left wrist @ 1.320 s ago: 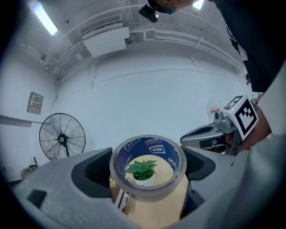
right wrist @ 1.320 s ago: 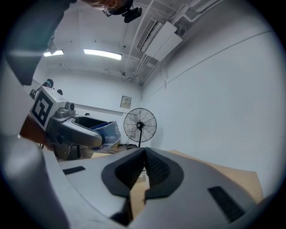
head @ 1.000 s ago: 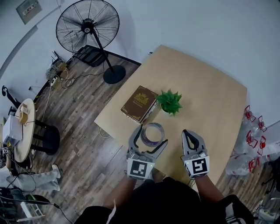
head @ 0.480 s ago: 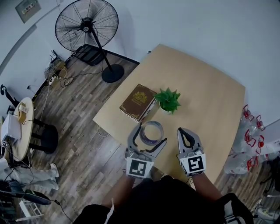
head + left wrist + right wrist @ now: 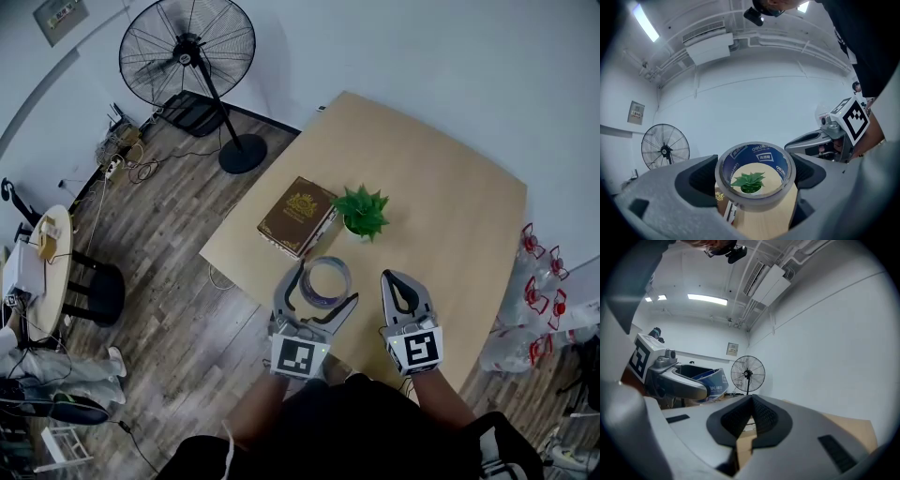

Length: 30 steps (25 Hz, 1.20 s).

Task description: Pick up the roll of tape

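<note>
The roll of tape (image 5: 328, 281), a grey ring with a blue inner core, is held above the near edge of the wooden table (image 5: 450, 216). My left gripper (image 5: 317, 292) is shut on the roll of tape (image 5: 754, 174), one jaw against each side of it; in the left gripper view I look straight through its hole. My right gripper (image 5: 403, 292) hovers to the right of the roll, shut with nothing in it, jaws meeting in the right gripper view (image 5: 751, 414). The left gripper and the roll of tape (image 5: 710, 380) show at that view's left.
A brown book (image 5: 298, 217) and a small green potted plant (image 5: 363, 214) lie just beyond the tape. A standing fan (image 5: 187, 56) is on the floor at the far left. A round side table (image 5: 37, 272) and a stool are at the left edge.
Both grippers have hardly moved. The left one still holds the tape at about the same height near the table's front edge.
</note>
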Each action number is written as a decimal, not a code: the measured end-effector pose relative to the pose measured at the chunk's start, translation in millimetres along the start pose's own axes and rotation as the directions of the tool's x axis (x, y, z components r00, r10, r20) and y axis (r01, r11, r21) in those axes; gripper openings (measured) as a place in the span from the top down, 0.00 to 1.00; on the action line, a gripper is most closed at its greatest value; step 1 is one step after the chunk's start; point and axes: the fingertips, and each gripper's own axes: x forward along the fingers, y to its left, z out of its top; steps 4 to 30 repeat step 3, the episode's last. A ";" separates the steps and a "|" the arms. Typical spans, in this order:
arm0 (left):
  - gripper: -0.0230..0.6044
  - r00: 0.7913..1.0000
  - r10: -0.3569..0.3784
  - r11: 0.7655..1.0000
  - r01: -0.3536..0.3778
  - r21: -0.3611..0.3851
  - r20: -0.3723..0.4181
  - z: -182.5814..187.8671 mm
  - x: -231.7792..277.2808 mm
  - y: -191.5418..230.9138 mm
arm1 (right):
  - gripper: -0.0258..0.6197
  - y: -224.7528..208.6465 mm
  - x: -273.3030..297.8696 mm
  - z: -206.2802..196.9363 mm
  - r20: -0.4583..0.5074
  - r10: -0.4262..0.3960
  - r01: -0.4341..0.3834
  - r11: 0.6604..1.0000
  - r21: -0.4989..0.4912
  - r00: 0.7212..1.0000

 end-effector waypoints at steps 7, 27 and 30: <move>0.19 1.000 0.003 1.000 -0.003 -0.002 0.001 0.8 -1.9 1.5 | 0.97 -0.5 -1.4 1.1 -0.001 -0.002 0.002 1.000 -0.002 1.000; 0.19 1.000 0.003 1.000 -0.003 -0.002 0.001 0.8 -1.9 1.5 | 0.97 -0.5 -1.4 1.1 -0.001 -0.002 0.002 1.000 -0.002 1.000; 0.19 1.000 0.003 1.000 -0.003 -0.002 0.001 0.8 -1.9 1.5 | 0.97 -0.5 -1.4 1.1 -0.001 -0.002 0.002 1.000 -0.002 1.000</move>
